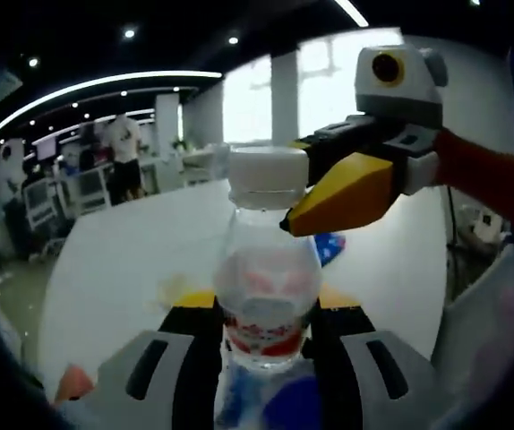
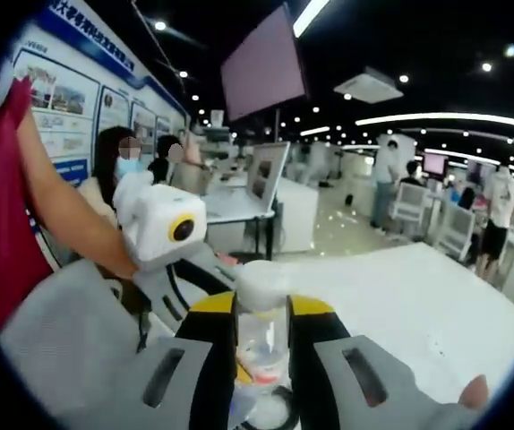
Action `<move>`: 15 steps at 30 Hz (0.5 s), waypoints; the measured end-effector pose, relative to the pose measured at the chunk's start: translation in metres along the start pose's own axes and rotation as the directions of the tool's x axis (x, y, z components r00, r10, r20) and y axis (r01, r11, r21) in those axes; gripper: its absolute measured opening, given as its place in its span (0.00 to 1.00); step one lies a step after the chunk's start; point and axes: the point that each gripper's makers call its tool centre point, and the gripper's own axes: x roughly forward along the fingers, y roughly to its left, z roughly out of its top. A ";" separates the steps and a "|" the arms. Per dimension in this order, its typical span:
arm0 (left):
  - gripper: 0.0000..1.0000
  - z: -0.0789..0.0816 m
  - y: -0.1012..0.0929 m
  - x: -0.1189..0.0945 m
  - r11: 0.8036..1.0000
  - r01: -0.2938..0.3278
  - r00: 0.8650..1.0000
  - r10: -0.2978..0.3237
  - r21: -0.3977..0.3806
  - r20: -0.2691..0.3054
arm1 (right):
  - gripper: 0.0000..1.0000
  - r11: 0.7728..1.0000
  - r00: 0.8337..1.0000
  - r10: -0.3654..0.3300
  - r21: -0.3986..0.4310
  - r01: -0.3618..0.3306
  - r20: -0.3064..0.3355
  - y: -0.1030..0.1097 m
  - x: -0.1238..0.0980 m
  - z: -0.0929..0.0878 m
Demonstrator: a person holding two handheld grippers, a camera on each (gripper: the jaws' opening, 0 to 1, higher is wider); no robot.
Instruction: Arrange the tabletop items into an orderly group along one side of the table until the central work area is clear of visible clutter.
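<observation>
A clear plastic bottle [image 1: 266, 296] with a white cap [image 1: 268, 175] and a red-and-white label stands out along my left gripper's jaws. The left gripper [image 1: 266, 309] is shut on the bottle's body, above the white table [image 1: 123, 260]. My right gripper [image 1: 295, 184] comes in from the right, its yellow and black jaws closed at the cap. In the right gripper view its jaws [image 2: 263, 309] hold the cap [image 2: 261, 282] between their tips, with the bottle [image 2: 261, 349] showing below. The left gripper [image 2: 194, 278] sits just left of them.
A blue-and-red item [image 1: 330, 246] lies on the table behind the bottle, and a pale yellowish scrap [image 1: 172, 287] lies to its left. The table's [image 2: 418, 296] right part stretches wide. A red sleeve [image 2: 6, 224], seated people and desks with monitors ring the table.
</observation>
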 end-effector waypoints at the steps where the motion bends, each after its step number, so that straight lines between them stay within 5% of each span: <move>1: 0.36 -0.001 0.003 -0.002 1.000 -0.008 1.000 0.008 -0.003 0.000 | 0.20 1.000 1.000 0.008 -0.002 -0.008 0.000 0.001 0.004 0.001; 15: 0.36 -0.010 0.054 -0.030 0.991 -0.122 0.992 0.122 -0.061 0.001 | 0.20 0.991 0.993 0.118 -0.056 -0.120 -0.029 0.004 0.061 0.017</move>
